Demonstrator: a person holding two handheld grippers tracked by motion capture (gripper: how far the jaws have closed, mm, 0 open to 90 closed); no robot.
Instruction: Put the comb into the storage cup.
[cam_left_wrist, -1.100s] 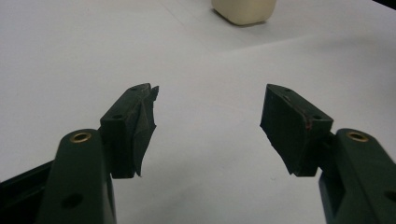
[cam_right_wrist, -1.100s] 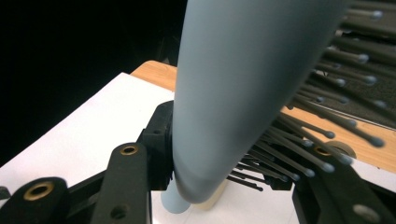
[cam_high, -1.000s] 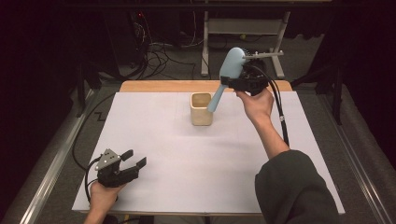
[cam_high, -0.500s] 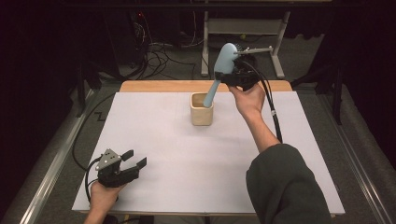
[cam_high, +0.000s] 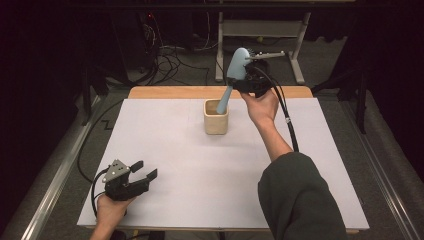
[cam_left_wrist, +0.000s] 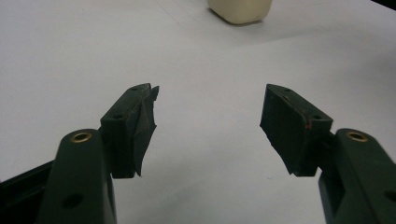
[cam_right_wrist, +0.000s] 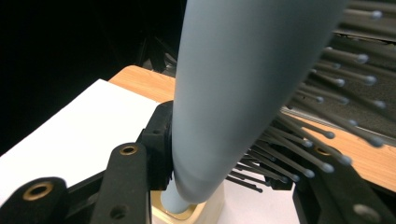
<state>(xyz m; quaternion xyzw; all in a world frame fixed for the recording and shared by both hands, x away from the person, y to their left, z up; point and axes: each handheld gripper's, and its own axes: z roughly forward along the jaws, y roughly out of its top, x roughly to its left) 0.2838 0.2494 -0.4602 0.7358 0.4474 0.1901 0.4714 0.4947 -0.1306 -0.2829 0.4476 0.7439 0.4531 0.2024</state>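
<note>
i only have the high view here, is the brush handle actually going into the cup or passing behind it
Observer: The right gripper view looks down the hairbrush; its handle tip sits inside the mouth of the cream cup, not behind it.
Operator: is the grip on the brush solid
Observer: The right gripper is shut on the brush, with a black finger pressed against the side of the blue body near the bristles.
Operator: and my left one, anything in it
Observer: Nothing. The left gripper view shows the left gripper open over bare white table, with the cup's base farther off at the top of the picture.
</note>
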